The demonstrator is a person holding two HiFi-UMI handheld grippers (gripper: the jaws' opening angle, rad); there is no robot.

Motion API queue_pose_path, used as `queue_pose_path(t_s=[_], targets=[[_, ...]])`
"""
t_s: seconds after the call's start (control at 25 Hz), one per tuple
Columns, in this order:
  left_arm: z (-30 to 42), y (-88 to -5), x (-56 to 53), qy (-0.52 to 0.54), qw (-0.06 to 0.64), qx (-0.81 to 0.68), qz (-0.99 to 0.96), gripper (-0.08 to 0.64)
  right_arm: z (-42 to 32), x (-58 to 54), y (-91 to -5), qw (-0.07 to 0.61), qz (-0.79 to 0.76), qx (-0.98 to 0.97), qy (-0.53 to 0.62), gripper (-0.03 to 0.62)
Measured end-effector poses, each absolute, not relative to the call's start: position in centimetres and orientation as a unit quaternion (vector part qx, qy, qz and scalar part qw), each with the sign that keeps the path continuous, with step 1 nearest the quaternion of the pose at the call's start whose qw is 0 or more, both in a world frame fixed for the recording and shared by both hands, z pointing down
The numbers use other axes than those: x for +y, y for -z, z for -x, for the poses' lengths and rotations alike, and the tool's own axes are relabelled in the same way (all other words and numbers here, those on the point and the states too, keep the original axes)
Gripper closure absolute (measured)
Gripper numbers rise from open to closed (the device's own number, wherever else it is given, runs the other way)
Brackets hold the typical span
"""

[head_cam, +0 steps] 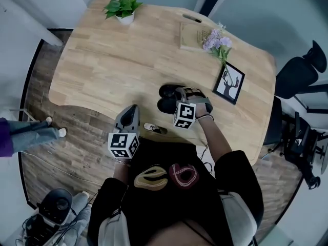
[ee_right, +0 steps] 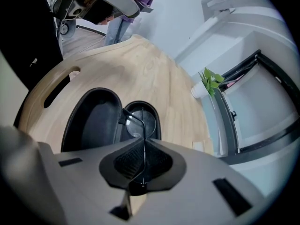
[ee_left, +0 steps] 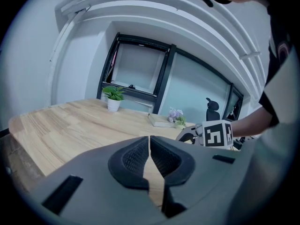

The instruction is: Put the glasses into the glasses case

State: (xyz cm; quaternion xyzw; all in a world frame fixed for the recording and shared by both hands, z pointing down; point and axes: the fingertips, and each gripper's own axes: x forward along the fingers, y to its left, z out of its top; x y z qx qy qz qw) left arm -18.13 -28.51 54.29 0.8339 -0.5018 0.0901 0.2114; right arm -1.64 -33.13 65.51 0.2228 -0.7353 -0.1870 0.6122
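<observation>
The black glasses case (head_cam: 165, 98) lies open near the table's (head_cam: 102, 60) front edge, both shells facing up (ee_right: 91, 118). My right gripper (head_cam: 180, 95) hangs just over it, pointing steeply down. In the right gripper view its jaws (ee_right: 143, 142) are shut on the thin black wire frame of the glasses (ee_right: 127, 112). One round lens hangs over the smaller shell (ee_right: 151, 109). My left gripper (head_cam: 132, 109) is held off the table's front edge, left of the case. Its pads (ee_left: 136, 156) are together with nothing between them.
A potted plant (head_cam: 123, 8) stands at the far left of the table. At the far right are a book (head_cam: 190, 35) with purple flowers (head_cam: 217, 41) and a framed deer picture (head_cam: 229, 82). An office chair (head_cam: 302, 70) is at the right. A person's legs (head_cam: 31, 132) are at the left.
</observation>
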Motion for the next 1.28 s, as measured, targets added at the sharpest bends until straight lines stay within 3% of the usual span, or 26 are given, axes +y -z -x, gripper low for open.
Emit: queue_pose_path(t_s=[0.88, 0.96, 1.04, 1.28], targets=[[18.2, -54.8, -28.8, -0.091, 0.216, -0.492, -0.838, 0.535, 2.0, -34.0, -66.5, 0.622, -0.23, -0.722, 0.198, 0.569], [18.1, -54.8, -28.8, -0.09, 0.216, -0.492, -0.839, 0.535, 2.0, -34.1, -66.4, 0.618, -0.233, -0.725, 0.194, 0.548], [18.1, -54.9, -28.8, -0.089, 0.217, -0.493, -0.838, 0.535, 2.0, -34.2, -66.1, 0.614, -0.237, -0.729, 0.189, 0.486], [18.2, -54.8, -28.8, -0.087, 0.216, -0.495, -0.837, 0.535, 1.5, -34.3, -65.0, 0.601, -0.261, -0.739, 0.154, 0.444]])
